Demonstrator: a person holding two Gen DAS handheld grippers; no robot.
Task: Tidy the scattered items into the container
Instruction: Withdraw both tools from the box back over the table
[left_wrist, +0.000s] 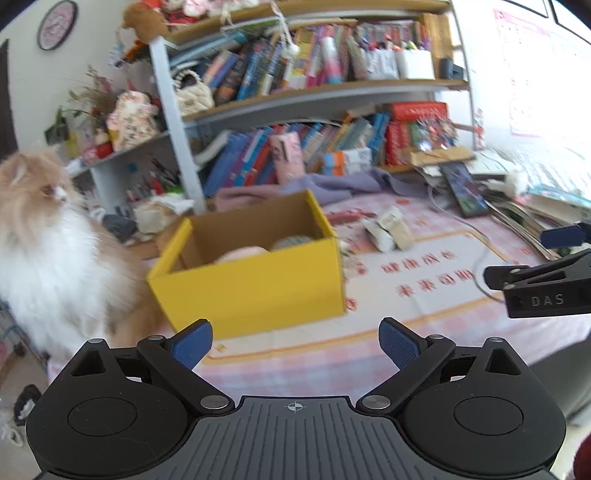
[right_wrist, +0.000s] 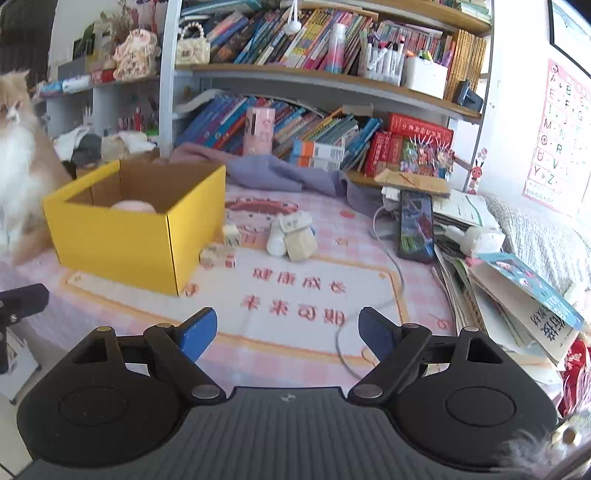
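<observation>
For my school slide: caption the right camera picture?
Open right gripper faces a yellow box, with a fluffy cat watching.

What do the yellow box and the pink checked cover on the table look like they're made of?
The yellow box looks like cardboard: matte yellow outside, plain brown inside, with thin folded walls. The pink checked cover seems to be a smooth printed mat or cloth, possibly plastic-coated; it lies flat with a faint sheen, but the pictures leave that open.

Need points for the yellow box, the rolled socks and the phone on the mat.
yellow box (right_wrist: 110, 240), right wrist view, on its front outer wall.
rolled socks (right_wrist: 295, 236), right wrist view, on the middle of the bundle.
phone (right_wrist: 415, 225), right wrist view, on its screen.
</observation>
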